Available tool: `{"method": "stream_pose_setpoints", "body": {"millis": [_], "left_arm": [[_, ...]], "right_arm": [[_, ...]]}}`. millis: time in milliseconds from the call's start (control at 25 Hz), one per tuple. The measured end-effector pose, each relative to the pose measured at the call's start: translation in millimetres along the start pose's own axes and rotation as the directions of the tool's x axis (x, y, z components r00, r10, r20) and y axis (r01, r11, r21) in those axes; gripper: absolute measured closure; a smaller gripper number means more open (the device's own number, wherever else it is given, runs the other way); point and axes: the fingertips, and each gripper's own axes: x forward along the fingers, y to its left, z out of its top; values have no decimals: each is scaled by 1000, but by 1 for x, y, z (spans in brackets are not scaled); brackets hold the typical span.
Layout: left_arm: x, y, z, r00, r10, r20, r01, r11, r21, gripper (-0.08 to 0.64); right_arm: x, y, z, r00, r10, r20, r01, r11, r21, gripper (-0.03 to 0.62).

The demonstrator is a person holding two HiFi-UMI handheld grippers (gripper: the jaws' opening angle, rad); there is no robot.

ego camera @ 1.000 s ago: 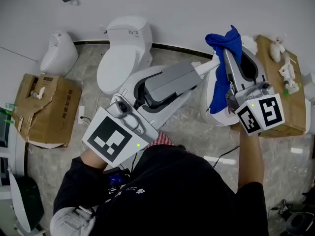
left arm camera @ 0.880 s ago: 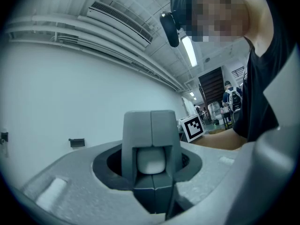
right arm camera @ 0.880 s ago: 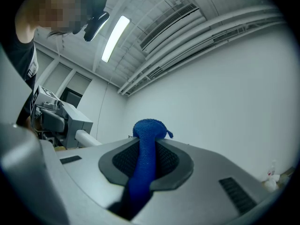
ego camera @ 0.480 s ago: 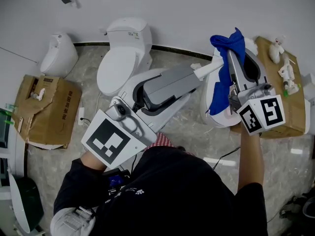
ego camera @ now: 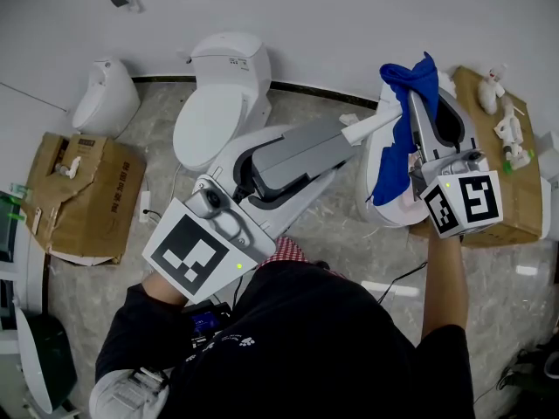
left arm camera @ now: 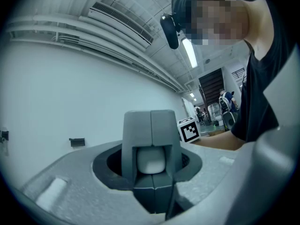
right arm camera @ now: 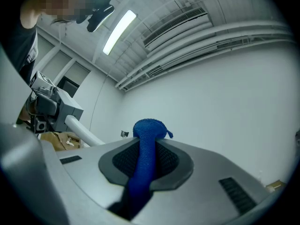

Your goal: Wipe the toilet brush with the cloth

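- Right gripper point(ego camera: 409, 103), jaws clenched on the blue cloth point(ego camera: 392, 166), has slid slightly right along the white brush point(ego camera: 371, 126).
- Left gripper point(ego camera: 348, 136) stays put, jaws grasping the brush.

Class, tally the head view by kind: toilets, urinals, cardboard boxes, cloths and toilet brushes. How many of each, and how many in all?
toilets: 2
urinal: 1
boxes: 2
cloth: 1
brush: 1
total: 7
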Motion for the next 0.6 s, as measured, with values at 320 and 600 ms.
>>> {"method": "stream_pose_setpoints", "body": {"millis": [320,600], "left_arm": [[0,0,0,1000,3,2,-3,1000,-12,384],[0,0,-3,1000,2,-3,-2,1000,-22,383]], "right_arm": [[0,-10,-7,1000,-22,-17,21,1000,-12,526],[-1,-18,-14,998,-55,-38,54,998,-28,526]]}}
